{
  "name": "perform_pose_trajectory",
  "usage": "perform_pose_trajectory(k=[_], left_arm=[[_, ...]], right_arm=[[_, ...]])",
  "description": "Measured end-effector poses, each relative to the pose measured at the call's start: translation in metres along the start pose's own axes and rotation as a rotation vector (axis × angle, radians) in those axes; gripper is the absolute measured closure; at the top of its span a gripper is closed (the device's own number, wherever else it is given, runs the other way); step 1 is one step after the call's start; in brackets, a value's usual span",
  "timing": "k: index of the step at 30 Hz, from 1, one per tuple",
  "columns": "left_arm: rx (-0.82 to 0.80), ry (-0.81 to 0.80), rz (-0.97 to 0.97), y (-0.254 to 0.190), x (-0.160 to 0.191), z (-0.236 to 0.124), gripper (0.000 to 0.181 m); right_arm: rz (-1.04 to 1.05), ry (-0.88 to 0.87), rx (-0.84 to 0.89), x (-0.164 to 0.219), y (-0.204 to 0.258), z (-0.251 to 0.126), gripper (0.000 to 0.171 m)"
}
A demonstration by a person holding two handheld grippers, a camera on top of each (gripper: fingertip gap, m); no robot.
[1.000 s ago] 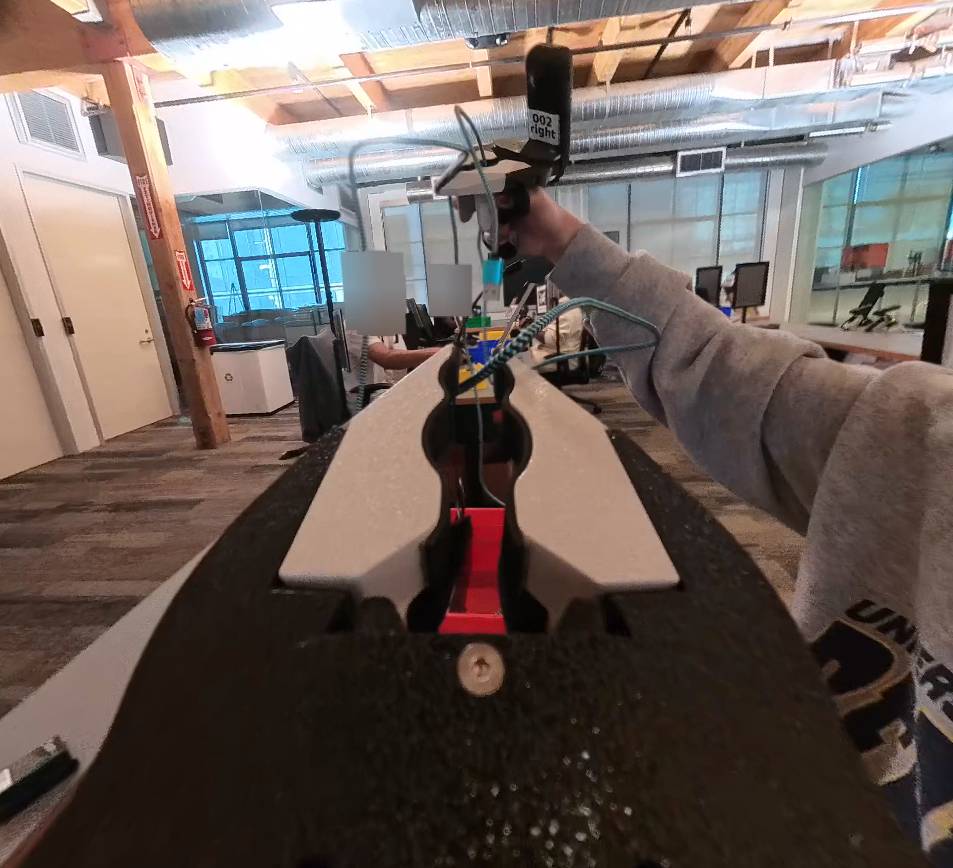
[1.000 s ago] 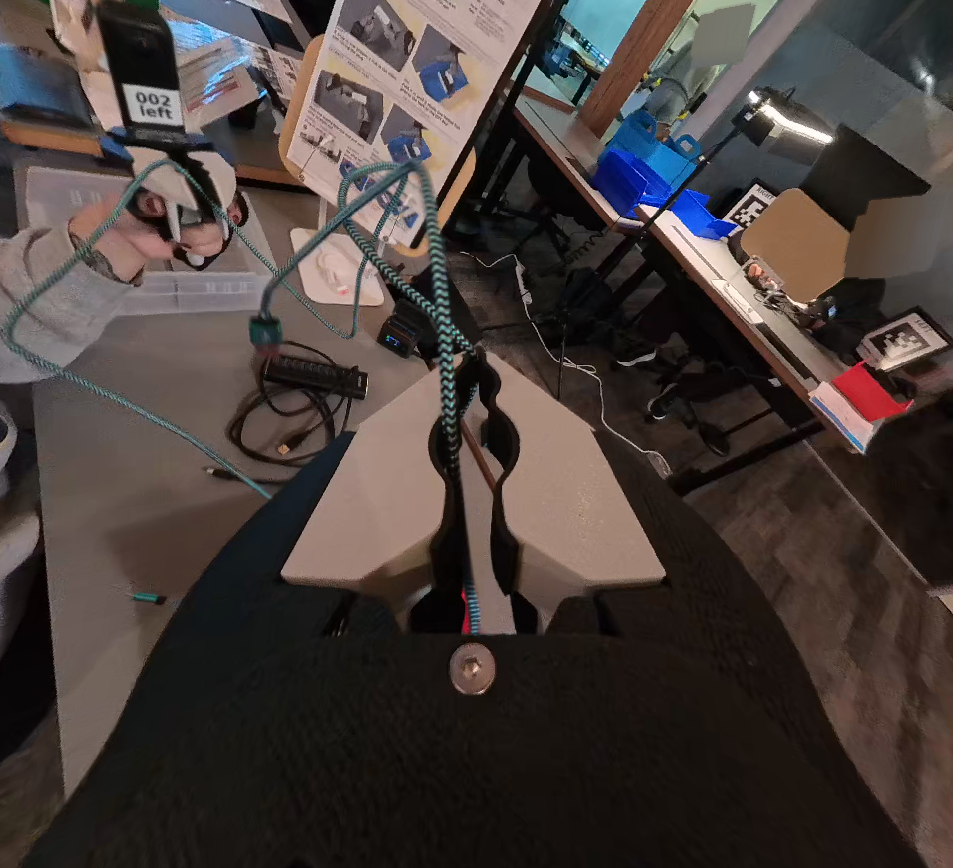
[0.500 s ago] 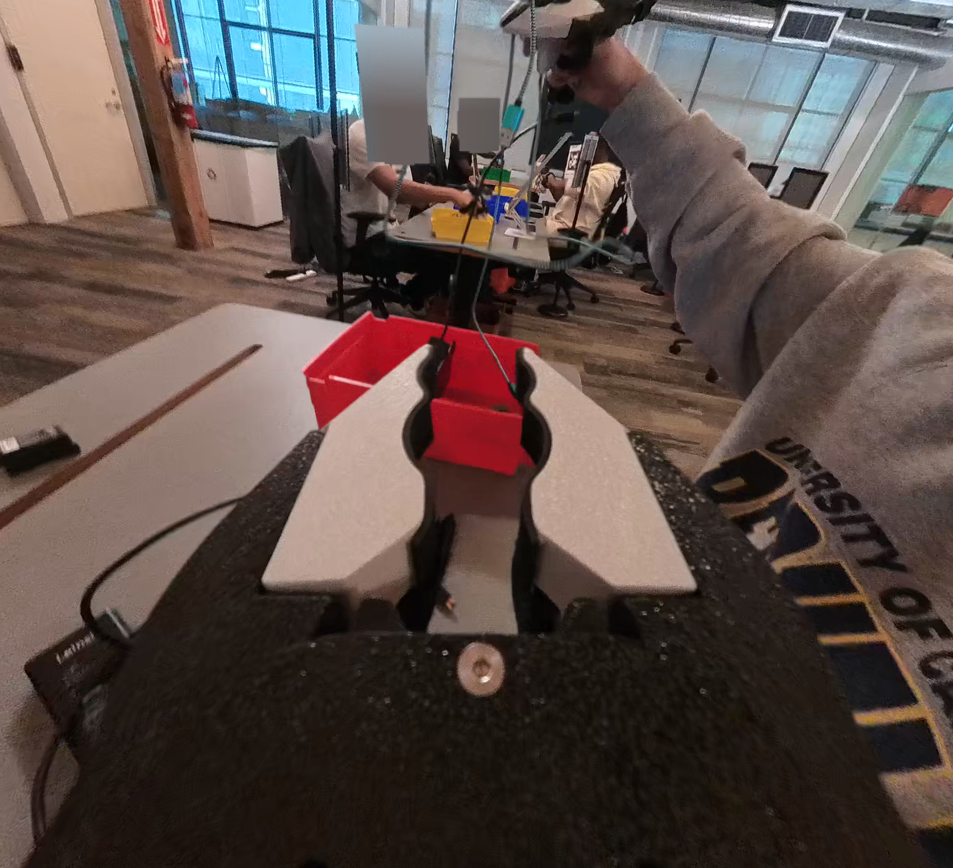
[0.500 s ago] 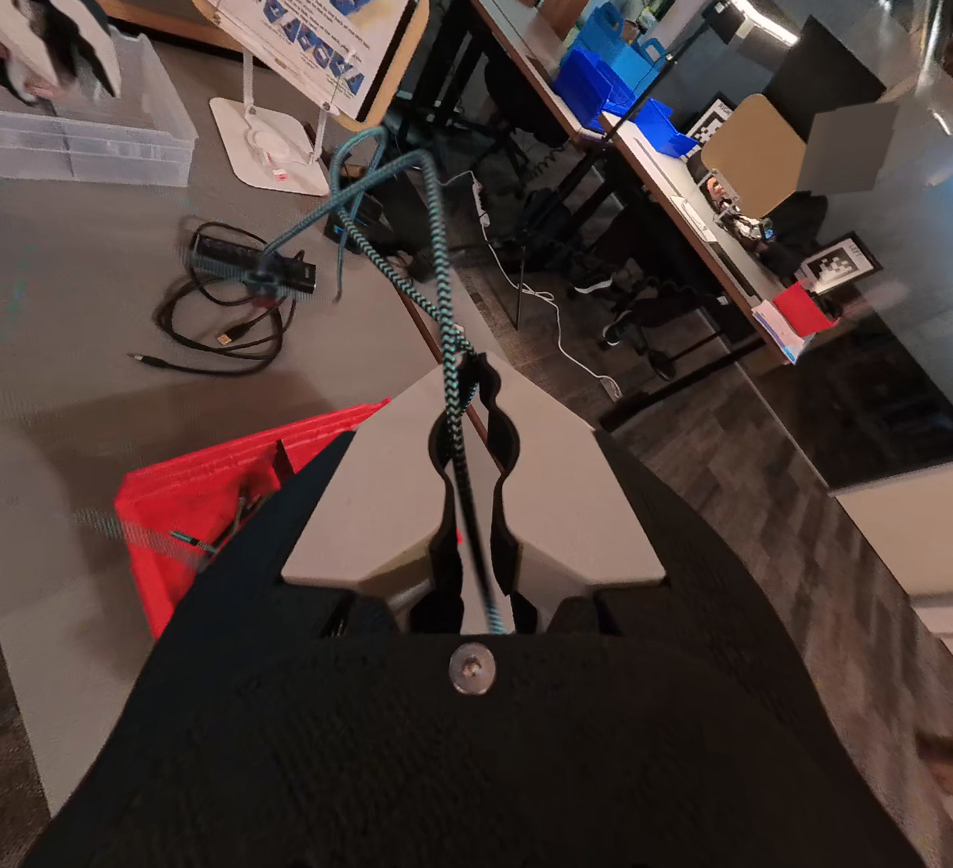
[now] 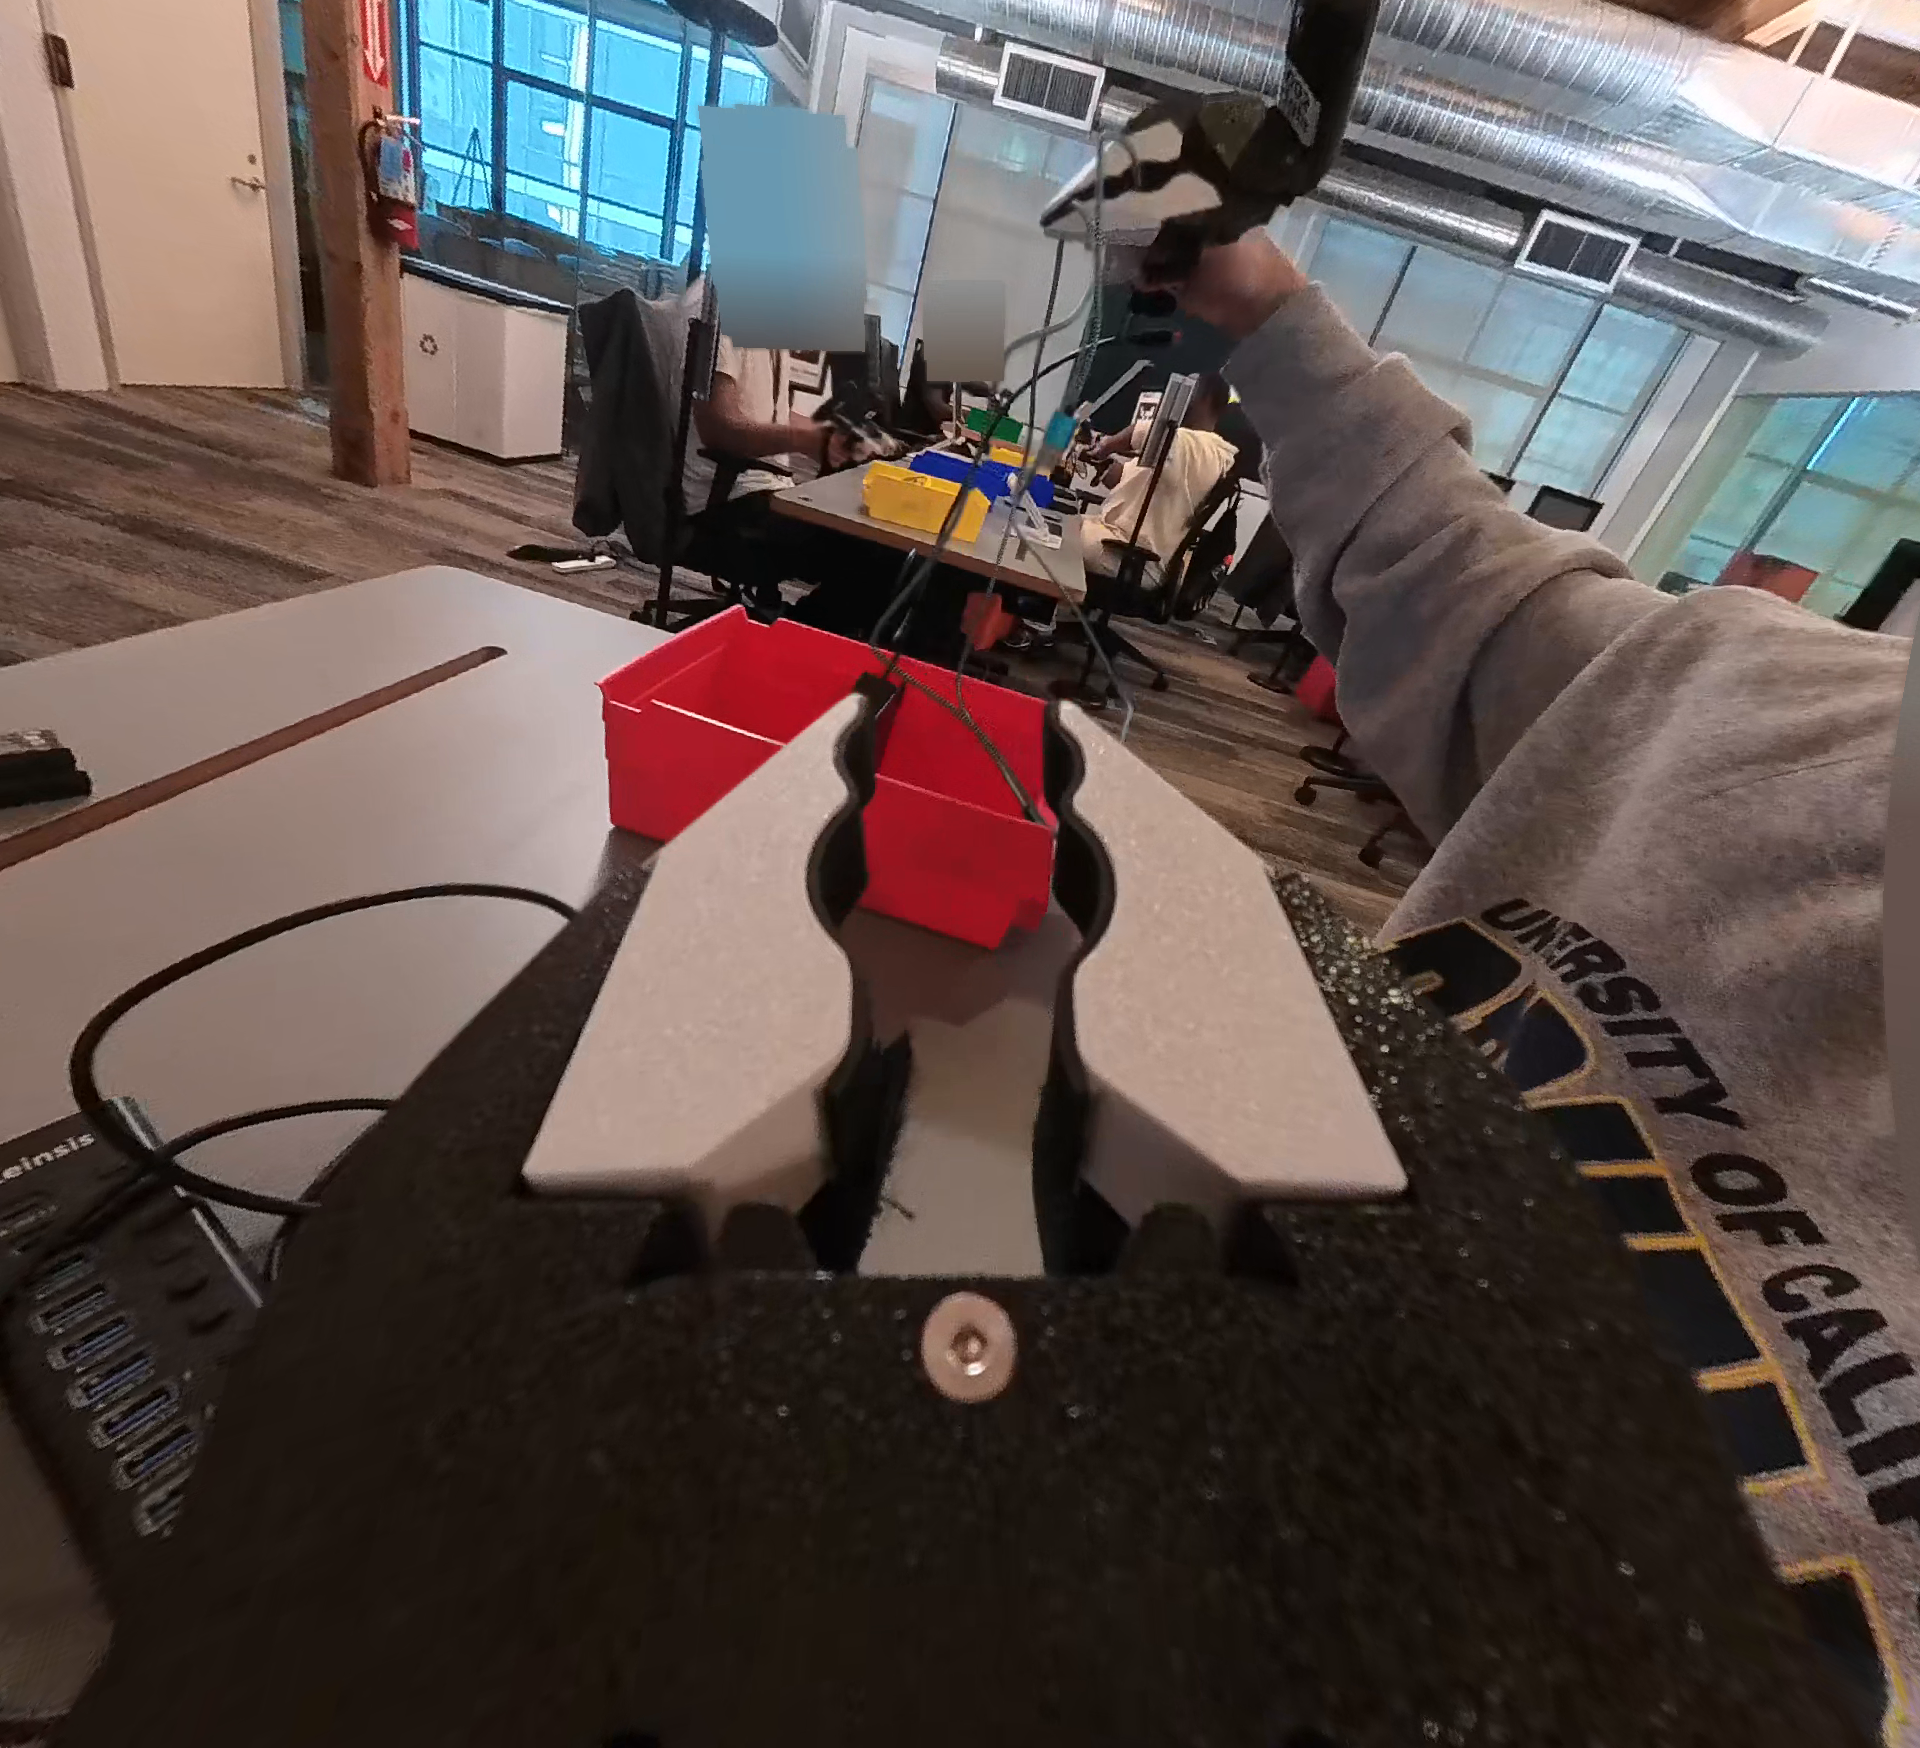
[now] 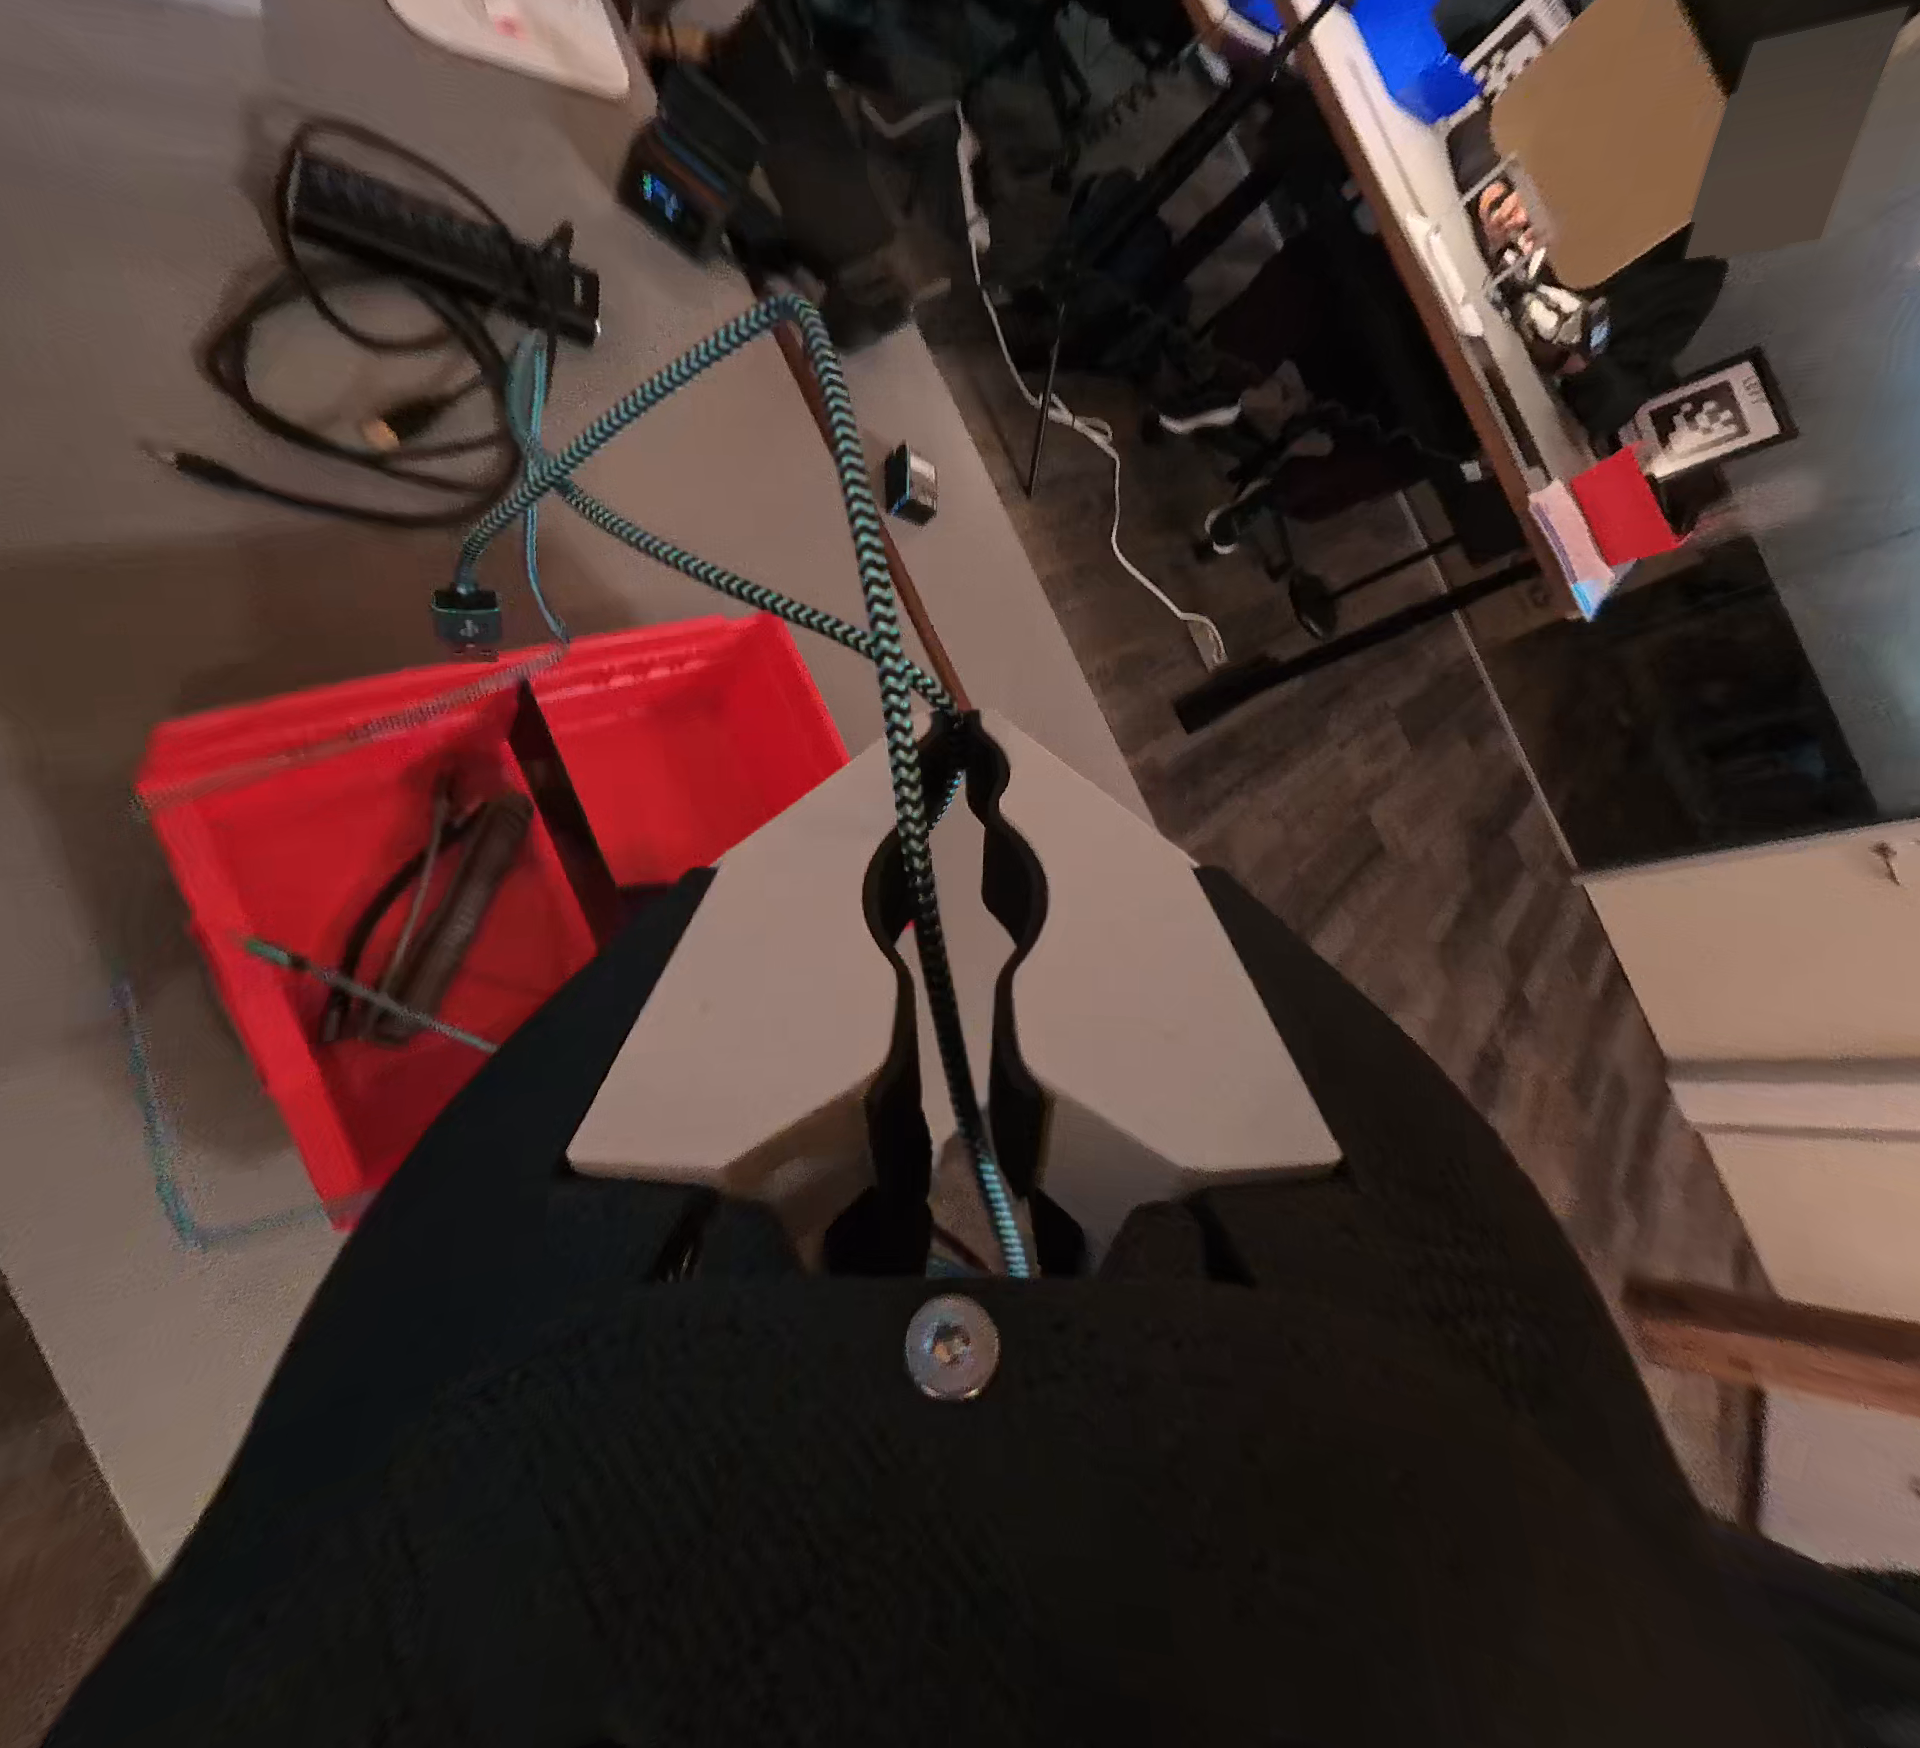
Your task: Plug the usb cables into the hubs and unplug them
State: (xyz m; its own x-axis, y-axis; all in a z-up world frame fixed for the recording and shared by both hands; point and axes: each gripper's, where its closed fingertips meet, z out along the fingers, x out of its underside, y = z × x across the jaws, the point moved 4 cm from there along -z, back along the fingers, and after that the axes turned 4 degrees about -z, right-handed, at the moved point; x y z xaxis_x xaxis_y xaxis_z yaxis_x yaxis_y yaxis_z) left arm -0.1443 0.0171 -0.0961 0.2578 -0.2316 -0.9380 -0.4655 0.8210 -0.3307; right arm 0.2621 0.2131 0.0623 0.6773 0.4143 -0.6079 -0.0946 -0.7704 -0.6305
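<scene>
- Your right gripper (image 6: 954,732) has its jaws clamped on the braided cable (image 6: 873,618). The cable runs down the channel between the jaws and comes out past the tips, so the grip is near the middle of the cable and not on a plug.
- You hold this gripper high above the table (image 6: 83,472). I think this is to let the cable hang free and untangle, because it loops and crosses itself ahead of the jaws.
- The plug (image 6: 467,626) hangs to the left of the jaws, just above the rim of the red bin (image 6: 717,732). It is in no port.
- The hub (image 6: 436,244) lies far ahead and left of the right jaws, among black wires. Nothing braided is plugged into it, as far as I can tell.
- Your left gripper (image 5: 954,722) has its jaws apart and they hold nothing. The red bin sits just ahead of them.
- A second hub (image 5: 94,1366) lies low, to the left of the left jaws.
- The left gripper seems to wait near the table to take the hanging plug.
</scene>
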Motion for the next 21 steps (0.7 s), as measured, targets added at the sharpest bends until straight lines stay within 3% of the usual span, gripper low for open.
perform_pose_trajectory(k=[5, 10, 13, 17, 21], left_arm=[[0.015, 0.023, -0.027, 0.004, 0.009, 0.015, 0.152], [0.008, 0.077, -0.005, 0.005, 0.020, 0.036, 0.151], [0.017, 0.114, -0.008, 0.005, 0.029, 0.047, 0.152], [0.047, 0.150, -0.031, 0.004, 0.039, 0.056, 0.153], [0.062, 0.174, -0.044, 0.003, 0.047, 0.059, 0.154]], right_arm=[[-0.151, 0.162, 0.078, 0.013, 0.014, 0.020, 0.171], [-0.468, 0.391, 0.439, 0.022, 0.009, 0.032, 0.171], [-0.576, 0.372, 0.597, 0.013, 0.025, 0.043, 0.171], [-0.698, 0.358, 0.460, 0.024, 0.089, 0.079, 0.171], [-0.607, 0.367, 0.096, 0.059, 0.162, 0.111, 0.171]])
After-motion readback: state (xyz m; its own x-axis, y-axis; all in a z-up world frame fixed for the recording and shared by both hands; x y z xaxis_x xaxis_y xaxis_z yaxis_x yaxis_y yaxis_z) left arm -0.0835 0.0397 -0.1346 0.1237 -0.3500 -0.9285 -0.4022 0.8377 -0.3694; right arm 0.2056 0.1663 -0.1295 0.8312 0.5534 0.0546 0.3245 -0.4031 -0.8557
